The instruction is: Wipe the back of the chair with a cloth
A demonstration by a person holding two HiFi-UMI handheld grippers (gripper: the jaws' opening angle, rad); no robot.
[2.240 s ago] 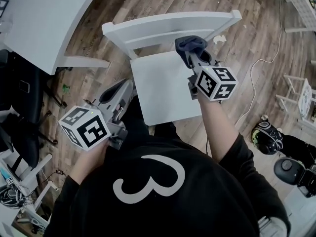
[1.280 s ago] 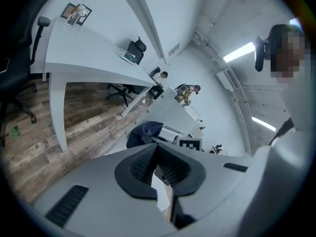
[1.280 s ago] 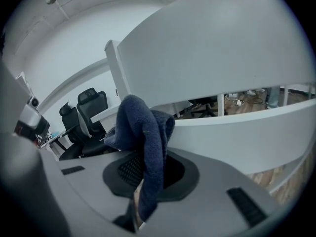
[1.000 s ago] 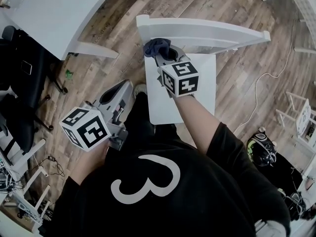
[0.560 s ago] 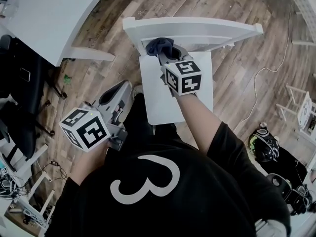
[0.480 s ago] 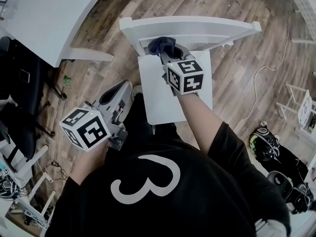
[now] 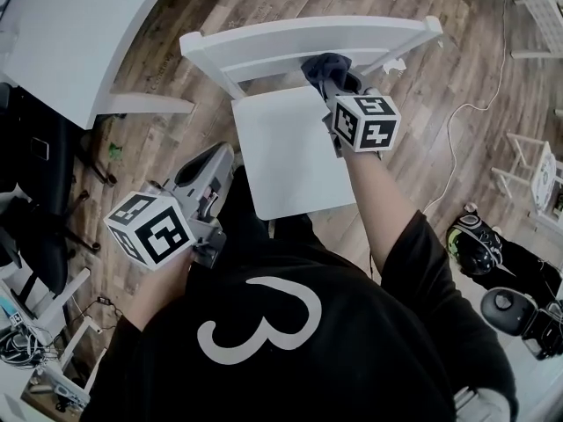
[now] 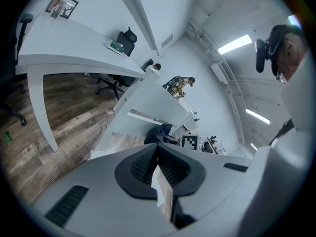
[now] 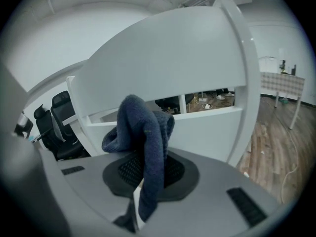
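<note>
A white wooden chair stands in front of me, its seat (image 7: 290, 152) below its curved back (image 7: 308, 40). My right gripper (image 7: 334, 79) is shut on a dark blue cloth (image 7: 326, 64) and holds it against the inner face of the back, right of the middle. In the right gripper view the cloth (image 9: 146, 132) bunches up out of the jaws, with the chair back (image 9: 168, 68) right in front. My left gripper (image 7: 214, 161) hangs left of the seat, shut and holding nothing. The left gripper view looks past its jaws (image 8: 158, 158) at the chair and cloth (image 8: 160, 131).
A large white desk (image 7: 79, 33) fills the upper left, with black office chairs (image 7: 35, 161) beside it. On the wooden floor to the right lie a white cable (image 7: 466, 112), a dark helmet-like object (image 7: 475, 244) and a white rack (image 7: 532, 170).
My right gripper has slid the cloth rightward along the chair back, from its left end to right of the middle. The left gripper has stayed where it was.
</note>
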